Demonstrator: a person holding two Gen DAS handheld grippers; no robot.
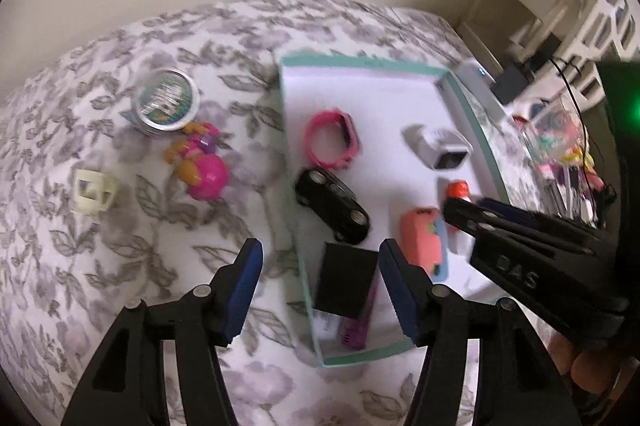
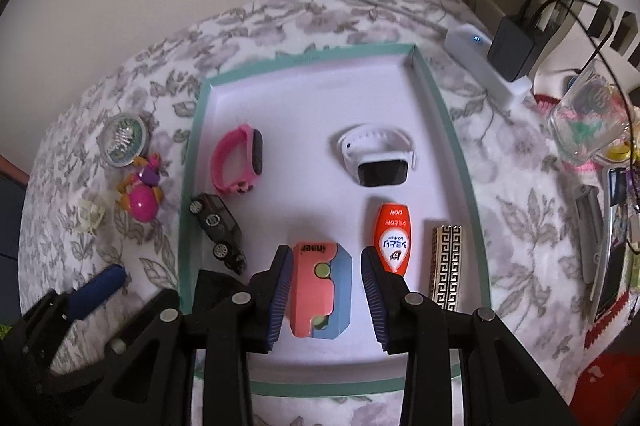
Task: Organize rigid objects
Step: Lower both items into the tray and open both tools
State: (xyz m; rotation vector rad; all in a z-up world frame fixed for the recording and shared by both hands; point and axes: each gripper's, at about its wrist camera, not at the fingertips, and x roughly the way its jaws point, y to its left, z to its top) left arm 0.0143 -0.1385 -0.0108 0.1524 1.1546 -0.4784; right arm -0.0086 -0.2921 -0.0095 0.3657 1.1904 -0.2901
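A shallow white tray with a teal rim [image 1: 360,59] [image 2: 312,55] lies on a floral bedspread. In it are a pink watch band [image 2: 238,161], a white smartwatch [image 2: 378,157], a black toy car [image 2: 218,230], an orange-red bottle [image 2: 394,238], a gold-patterned tube [image 2: 447,266], a pink-and-blue case [image 2: 320,290] and a black box [image 1: 348,282] on top of a purple item [image 1: 356,330]. My left gripper [image 1: 324,290] stands open above the black box. My right gripper [image 2: 326,290] hangs over the pink-and-blue case, open; a gap shows at its right pad.
Left of the tray lie a round tin [image 1: 166,99], a pink toy [image 1: 202,165] and a cream clip [image 1: 94,189]. A white power strip [image 2: 486,65] with a black adapter, a glass jar [image 2: 588,125] and clutter sit to the right. A wall stands behind.
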